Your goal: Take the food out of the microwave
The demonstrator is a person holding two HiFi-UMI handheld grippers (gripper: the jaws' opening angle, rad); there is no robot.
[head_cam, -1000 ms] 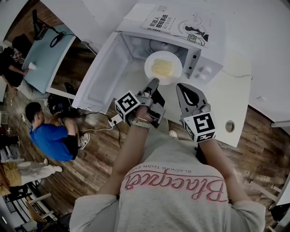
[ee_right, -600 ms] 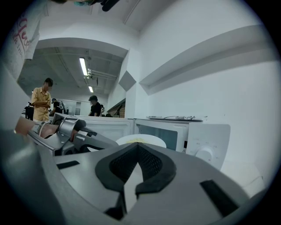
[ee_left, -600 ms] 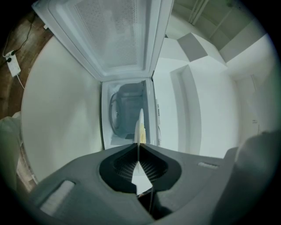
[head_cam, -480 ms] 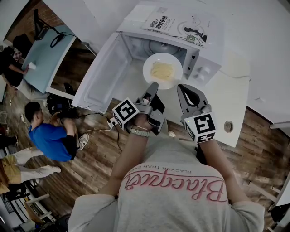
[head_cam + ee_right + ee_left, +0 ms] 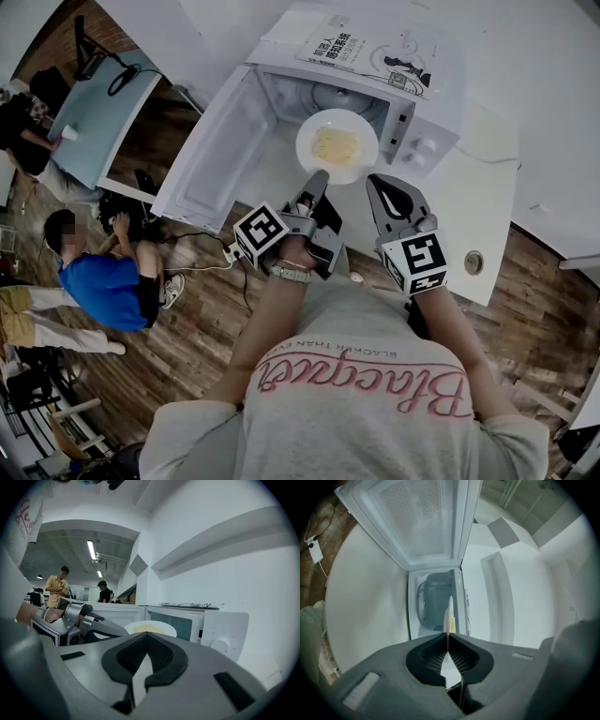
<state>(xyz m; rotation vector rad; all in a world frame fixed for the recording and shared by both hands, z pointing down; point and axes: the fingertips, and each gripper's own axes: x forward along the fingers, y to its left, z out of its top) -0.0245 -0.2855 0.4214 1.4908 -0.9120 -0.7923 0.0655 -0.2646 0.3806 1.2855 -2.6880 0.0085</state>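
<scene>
A white plate (image 5: 337,145) of yellow food hangs at the mouth of the open white microwave (image 5: 424,141). My left gripper (image 5: 319,175) is shut on the plate's near rim. In the left gripper view the plate (image 5: 450,615) shows edge-on between the closed jaws of the left gripper (image 5: 448,633), with the microwave cavity (image 5: 433,606) behind it. My right gripper (image 5: 375,180) hovers to the right of the plate, shut and empty. The right gripper view shows its tips (image 5: 147,633) together, the plate (image 5: 151,628) beyond them and the left gripper (image 5: 79,619) at the left.
The microwave door (image 5: 211,159) stands swung open to the left. A booklet (image 5: 361,47) and a cable lie on the microwave's top. The white table (image 5: 473,202) runs on to the right, with a round hole (image 5: 475,262) in it. People stand and sit at the far left.
My left gripper has drawn back a little toward me with the plate in it, so the plate sits slightly further out of the cavity. The right gripper has kept still.
</scene>
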